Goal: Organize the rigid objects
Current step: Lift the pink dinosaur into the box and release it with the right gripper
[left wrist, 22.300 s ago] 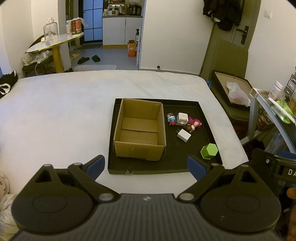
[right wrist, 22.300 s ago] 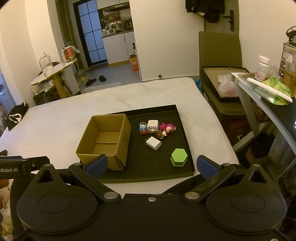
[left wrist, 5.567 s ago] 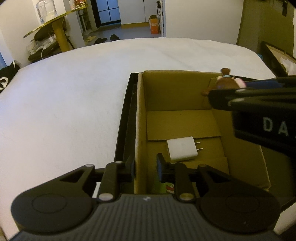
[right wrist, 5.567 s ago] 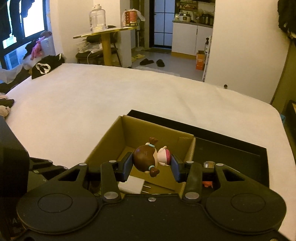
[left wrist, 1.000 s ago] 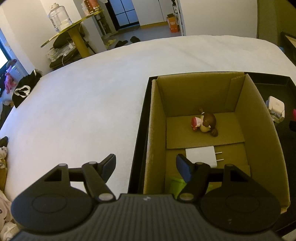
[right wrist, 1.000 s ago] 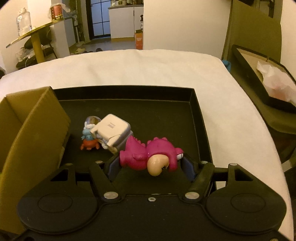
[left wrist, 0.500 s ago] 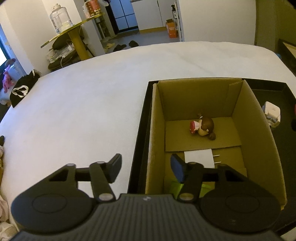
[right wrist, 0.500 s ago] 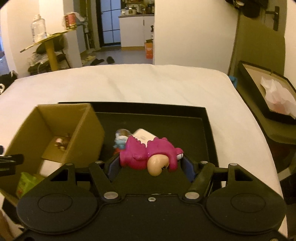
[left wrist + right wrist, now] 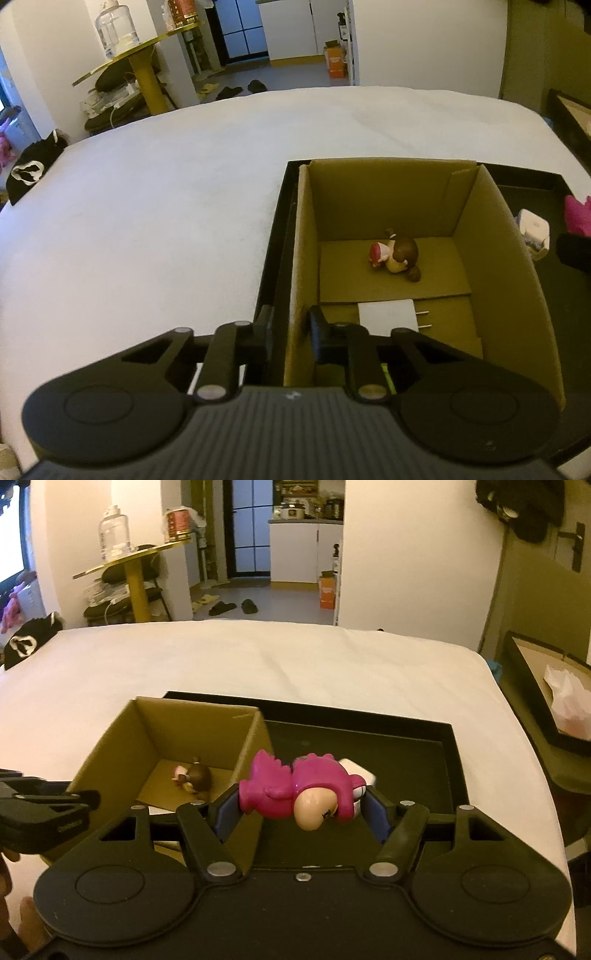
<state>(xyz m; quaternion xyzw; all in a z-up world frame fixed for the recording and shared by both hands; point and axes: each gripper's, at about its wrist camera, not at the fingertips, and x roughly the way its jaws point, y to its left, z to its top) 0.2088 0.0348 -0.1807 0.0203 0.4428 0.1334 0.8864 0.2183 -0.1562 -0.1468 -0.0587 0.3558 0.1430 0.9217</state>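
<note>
Landmark: I take the cardboard box (image 9: 491, 266) as my reference; it stands open-topped in the left part of a black tray (image 9: 448, 760), which lies on a white bed (image 9: 166, 206).
Left gripper (image 9: 290, 326): my fingers straddle the box's left wall near its near corner, one outside and one inside, and they are closing on it; the cardboard is between them and looks pinched.
Right gripper (image 9: 301, 808): my fingers are clenched on the pink toy (image 9: 295, 790), one on each end, and it hangs in the air above the tray, just right of the box's right wall.
Pink toy detail: it lies sideways in the grip, its pale snout pointing toward my camera.
Inside the box, far end: a small doll with brown hair (image 9: 397, 254) lies on its side on the floor flap.
Inside the box, middle: a white plug adapter (image 9: 388, 317) lies flat, prongs toward the right wall.
Inside the box, near end: a bit of green (image 9: 386, 374) shows behind my right finger; I cannot tell what it is.
Right of the box: a white charger block (image 9: 532, 229) sits on the tray, close to the wall.
Left edge of the right view: the left gripper's black body reaches in beside the box.
</note>
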